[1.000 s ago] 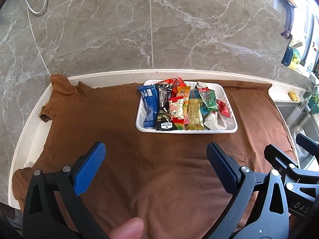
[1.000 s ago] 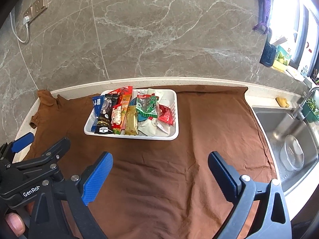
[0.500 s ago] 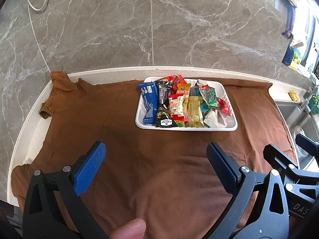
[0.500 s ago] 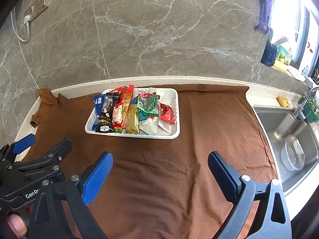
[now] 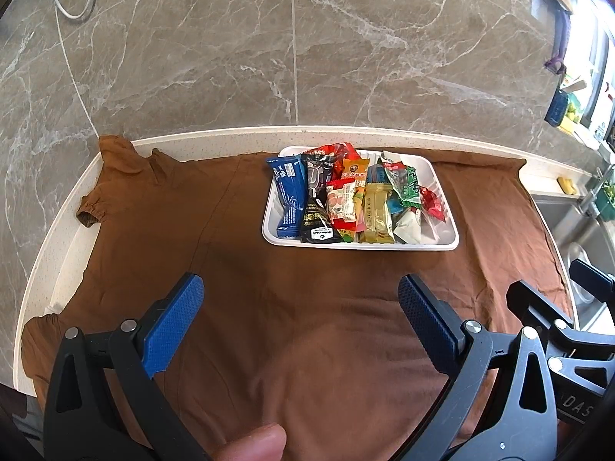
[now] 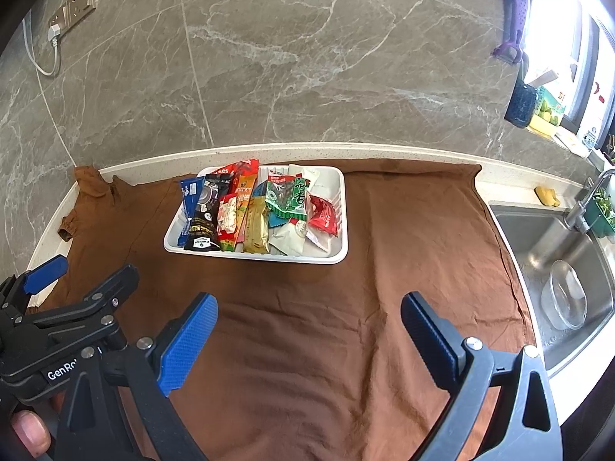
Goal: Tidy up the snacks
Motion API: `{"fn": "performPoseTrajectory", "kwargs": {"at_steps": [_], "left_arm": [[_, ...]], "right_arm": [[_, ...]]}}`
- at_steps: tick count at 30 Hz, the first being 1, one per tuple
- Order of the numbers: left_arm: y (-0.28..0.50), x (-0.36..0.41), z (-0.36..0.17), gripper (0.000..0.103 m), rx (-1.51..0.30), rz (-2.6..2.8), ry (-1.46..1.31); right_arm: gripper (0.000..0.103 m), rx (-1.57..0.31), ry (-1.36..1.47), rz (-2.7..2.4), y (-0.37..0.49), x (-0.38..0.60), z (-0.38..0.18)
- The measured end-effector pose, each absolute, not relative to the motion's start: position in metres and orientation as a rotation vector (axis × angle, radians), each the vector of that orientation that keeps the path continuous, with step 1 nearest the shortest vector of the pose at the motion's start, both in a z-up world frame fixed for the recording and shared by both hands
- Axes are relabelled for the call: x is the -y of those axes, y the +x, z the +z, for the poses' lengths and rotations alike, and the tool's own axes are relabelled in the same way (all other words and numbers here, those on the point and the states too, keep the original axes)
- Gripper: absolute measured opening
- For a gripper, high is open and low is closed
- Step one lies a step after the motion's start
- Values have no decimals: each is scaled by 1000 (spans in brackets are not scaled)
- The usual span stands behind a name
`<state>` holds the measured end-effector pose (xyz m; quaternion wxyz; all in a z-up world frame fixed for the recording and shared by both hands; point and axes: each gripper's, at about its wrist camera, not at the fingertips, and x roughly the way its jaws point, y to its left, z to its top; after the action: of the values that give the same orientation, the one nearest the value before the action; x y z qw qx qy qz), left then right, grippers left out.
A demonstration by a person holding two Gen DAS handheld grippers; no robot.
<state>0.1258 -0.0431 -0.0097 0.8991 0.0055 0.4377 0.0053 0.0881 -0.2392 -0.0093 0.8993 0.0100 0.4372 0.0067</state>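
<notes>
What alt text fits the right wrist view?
A white tray packed with snack packets sits on a brown cloth on a counter, beyond the open, empty right gripper. A steel sink lies right.

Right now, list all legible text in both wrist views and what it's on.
"GenRo", cut off by an arm: white label on the left gripper body, right wrist view.
"DAS", cut off at the frame edge: right gripper body, left wrist view.
"kes", start hidden: red packet at the back of the white tray.
Print on the other snack packets: too small to read.
</notes>
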Motion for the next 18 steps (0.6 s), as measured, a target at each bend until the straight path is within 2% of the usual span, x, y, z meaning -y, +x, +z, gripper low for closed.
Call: {"fn": "performPoseTrajectory", "kwargs": {"at_steps": [18], "left_arm": [[126,41,-9,103,-906,21,12]], "right_arm": [[99,-914,11,24,89,237,-12]]}}
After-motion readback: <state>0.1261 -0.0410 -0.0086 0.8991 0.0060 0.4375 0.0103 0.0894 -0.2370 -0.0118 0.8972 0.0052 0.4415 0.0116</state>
